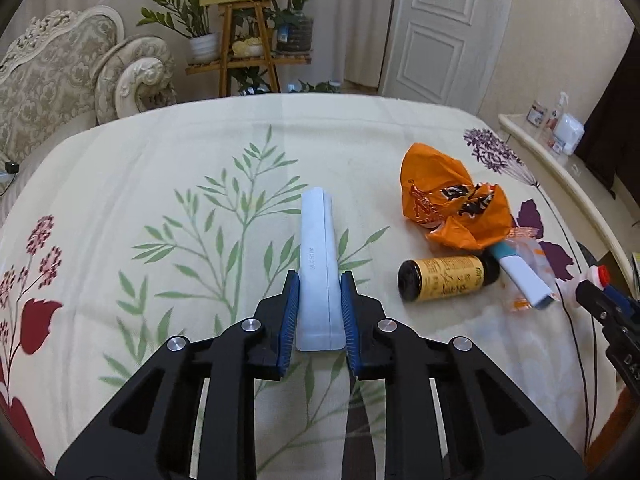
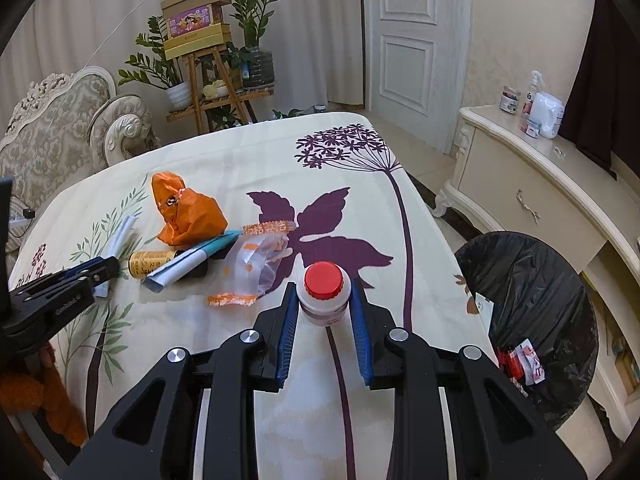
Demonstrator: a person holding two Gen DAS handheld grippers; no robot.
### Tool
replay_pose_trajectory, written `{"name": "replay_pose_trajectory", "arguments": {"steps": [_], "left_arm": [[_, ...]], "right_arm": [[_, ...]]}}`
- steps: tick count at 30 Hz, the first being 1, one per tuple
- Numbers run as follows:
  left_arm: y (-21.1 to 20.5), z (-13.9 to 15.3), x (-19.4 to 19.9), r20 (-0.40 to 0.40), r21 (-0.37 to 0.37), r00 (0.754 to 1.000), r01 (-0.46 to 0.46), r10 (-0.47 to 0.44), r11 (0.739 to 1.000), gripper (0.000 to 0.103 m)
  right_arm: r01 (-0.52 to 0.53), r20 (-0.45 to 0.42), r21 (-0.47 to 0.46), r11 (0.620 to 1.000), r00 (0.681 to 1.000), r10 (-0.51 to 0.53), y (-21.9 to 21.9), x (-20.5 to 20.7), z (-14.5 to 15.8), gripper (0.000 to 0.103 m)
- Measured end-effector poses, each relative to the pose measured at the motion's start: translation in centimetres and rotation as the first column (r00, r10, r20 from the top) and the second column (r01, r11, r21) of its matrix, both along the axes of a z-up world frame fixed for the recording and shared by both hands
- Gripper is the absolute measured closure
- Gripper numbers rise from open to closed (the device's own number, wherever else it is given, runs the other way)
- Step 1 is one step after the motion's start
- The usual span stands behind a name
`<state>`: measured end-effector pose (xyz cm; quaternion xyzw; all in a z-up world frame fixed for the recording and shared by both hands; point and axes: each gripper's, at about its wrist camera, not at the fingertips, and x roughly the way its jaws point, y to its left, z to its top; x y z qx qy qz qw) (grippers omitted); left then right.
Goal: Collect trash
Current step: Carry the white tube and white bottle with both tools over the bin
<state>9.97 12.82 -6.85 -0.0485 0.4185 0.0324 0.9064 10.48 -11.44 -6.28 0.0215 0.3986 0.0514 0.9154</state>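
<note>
My left gripper (image 1: 319,280) is shut on a long white flat box (image 1: 318,256), held above the floral tablecloth. My right gripper (image 2: 324,294) is shut on a small white bottle with a red cap (image 2: 324,294), held over the table near its right edge. On the cloth lie a crumpled orange wrapper (image 1: 452,204), a dark bottle with a yellow label (image 1: 444,278) on its side, a white and teal carton (image 1: 524,276) and a clear plastic bag with orange print (image 2: 260,260). A bin lined with a black bag (image 2: 532,312) stands right of the table.
A cream cabinet (image 2: 540,208) with jars and a spray bottle stands at the right. An ornate sofa (image 1: 60,80) and a wooden plant stand (image 1: 244,52) are behind the table. A white door (image 2: 412,36) is at the back. Some trash lies inside the bin.
</note>
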Motion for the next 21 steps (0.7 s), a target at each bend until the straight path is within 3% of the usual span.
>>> {"name": "replay_pose_trajectory", "arguments": {"steps": [6,21], "left_arm": [[-0.8,1.8,-3.0,0.086,0.011,0.996,-0.007,0.006,1.000,0.082],[-6.5,3.6,-6.4,0.158,-0.007,0.981,0.117,-0.115,0.993,0.082]], "right_arm": [[0.007,0.009,0.001,1.000,1.000,-0.007,-0.3,-1.2,0.2,0.076],[0.052,0.051,-0.005,0.999,0.997,-0.052,-2.3,-4.5,1.8,0.076]]}}
